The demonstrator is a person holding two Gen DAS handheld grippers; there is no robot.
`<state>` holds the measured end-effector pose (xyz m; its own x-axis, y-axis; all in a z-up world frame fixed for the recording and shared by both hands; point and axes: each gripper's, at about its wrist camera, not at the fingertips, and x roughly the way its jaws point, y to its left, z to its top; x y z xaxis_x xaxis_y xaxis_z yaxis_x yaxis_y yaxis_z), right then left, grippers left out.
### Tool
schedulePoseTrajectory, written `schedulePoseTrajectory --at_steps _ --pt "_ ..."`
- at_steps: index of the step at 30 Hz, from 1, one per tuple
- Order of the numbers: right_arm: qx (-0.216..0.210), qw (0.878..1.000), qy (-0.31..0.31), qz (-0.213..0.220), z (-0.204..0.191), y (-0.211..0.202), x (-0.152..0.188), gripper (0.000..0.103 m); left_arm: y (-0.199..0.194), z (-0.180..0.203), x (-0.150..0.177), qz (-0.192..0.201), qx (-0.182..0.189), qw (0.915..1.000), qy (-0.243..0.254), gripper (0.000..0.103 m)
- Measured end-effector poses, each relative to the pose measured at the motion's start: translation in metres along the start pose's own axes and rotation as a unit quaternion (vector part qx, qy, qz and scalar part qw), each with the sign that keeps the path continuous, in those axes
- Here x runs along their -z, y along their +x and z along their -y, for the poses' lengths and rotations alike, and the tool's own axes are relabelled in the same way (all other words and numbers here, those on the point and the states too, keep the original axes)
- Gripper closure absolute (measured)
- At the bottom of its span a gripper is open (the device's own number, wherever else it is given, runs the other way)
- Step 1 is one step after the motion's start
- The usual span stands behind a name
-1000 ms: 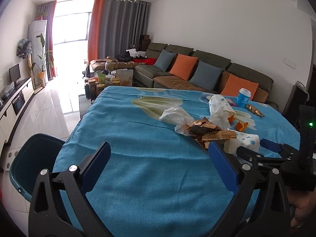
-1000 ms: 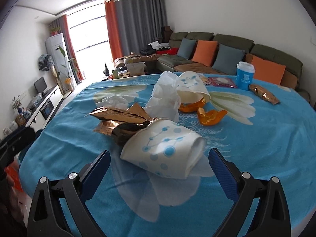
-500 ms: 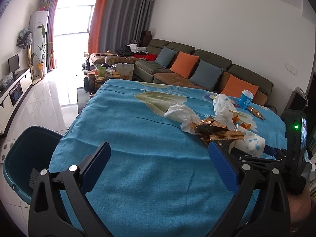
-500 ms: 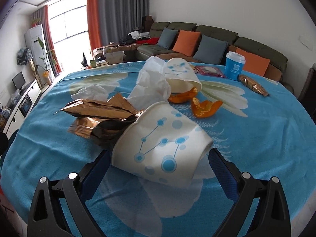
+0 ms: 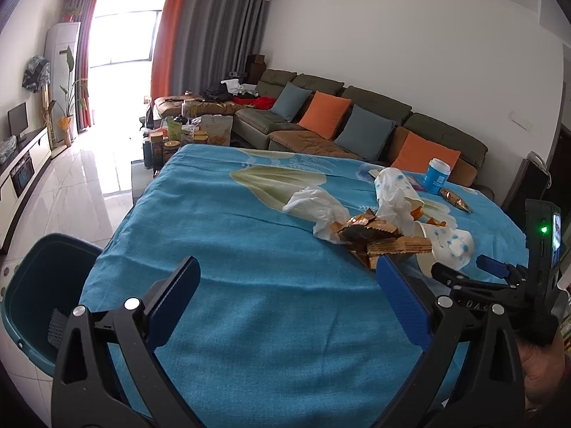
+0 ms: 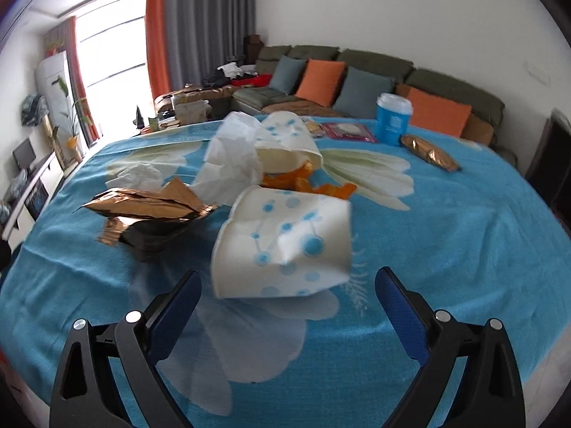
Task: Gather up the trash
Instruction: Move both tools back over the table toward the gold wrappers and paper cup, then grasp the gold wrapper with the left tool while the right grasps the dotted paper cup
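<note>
I judge the job barely begun: nothing I can see has gone into the bin yet. My right gripper [image 6: 287, 296] hangs with its jaws spread wide and nothing between them, just short of the crumpled paper cup [image 6: 282, 242], which lies on its side dead ahead on the blue tablecloth [image 6: 446, 249]. Ahead and to its left is the gold foil wrapper [image 6: 142, 210]; beyond the cup sit white tissues [image 6: 228, 164], a second paper cup [image 6: 285, 146] and orange peel [image 6: 314, 187]. Far ahead to the right stand a blue lidded cup [image 6: 392, 119] and another gold packet [image 6: 430, 153]. My left gripper [image 5: 285, 296] is also spread and empty, over bare cloth, the pile ahead to its right. The teal bin [image 5: 35, 296] waits low to its left, off the table edge. All of this is still to be lifted and dropped in.
</note>
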<state>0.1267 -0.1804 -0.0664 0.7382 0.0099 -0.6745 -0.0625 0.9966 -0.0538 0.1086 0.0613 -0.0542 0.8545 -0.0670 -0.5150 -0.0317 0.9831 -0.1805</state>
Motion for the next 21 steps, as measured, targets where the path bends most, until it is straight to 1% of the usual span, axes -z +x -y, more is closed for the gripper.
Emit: schedulePoseTrajectory --at_steps 5,6,8,13,16,18,20,21 --pt "0.002 1.000 -0.005 -0.004 -0.001 0.010 -0.008 0.008 0.005 0.012 -0.008 0.004 0.009 0.9998 0.016 0.006" --pt "0.000 1.000 -0.003 -0.010 0.000 0.012 -0.009 0.010 0.007 0.015 -0.009 0.004 0.011 0.9997 0.020 0.006" --pt "-0.002 1.000 0.002 -0.021 0.003 0.016 -0.009 0.025 0.011 0.023 -0.012 0.002 0.018 0.9994 0.029 0.006" --pt "-0.013 1.000 0.010 -0.020 0.012 0.016 -0.006 0.027 0.028 0.048 -0.016 -0.006 0.040 0.9973 0.061 0.006" --pt "-0.022 1.000 0.011 -0.013 0.019 0.012 -0.005 0.027 0.039 0.061 -0.019 -0.010 0.044 0.9962 0.075 0.006" --pt "-0.027 0.999 0.016 -0.010 0.025 0.012 -0.004 0.027 0.045 0.065 -0.022 -0.013 0.048 0.9964 0.069 0.006" --pt "-0.028 0.999 0.016 -0.008 0.030 0.012 -0.003 0.027 0.052 0.067 -0.027 -0.023 0.068 0.9964 0.046 0.006" --pt "-0.028 0.999 0.017 -0.008 0.031 0.012 -0.002 0.027 0.055 0.067 -0.029 -0.027 0.072 0.9963 0.038 0.006"
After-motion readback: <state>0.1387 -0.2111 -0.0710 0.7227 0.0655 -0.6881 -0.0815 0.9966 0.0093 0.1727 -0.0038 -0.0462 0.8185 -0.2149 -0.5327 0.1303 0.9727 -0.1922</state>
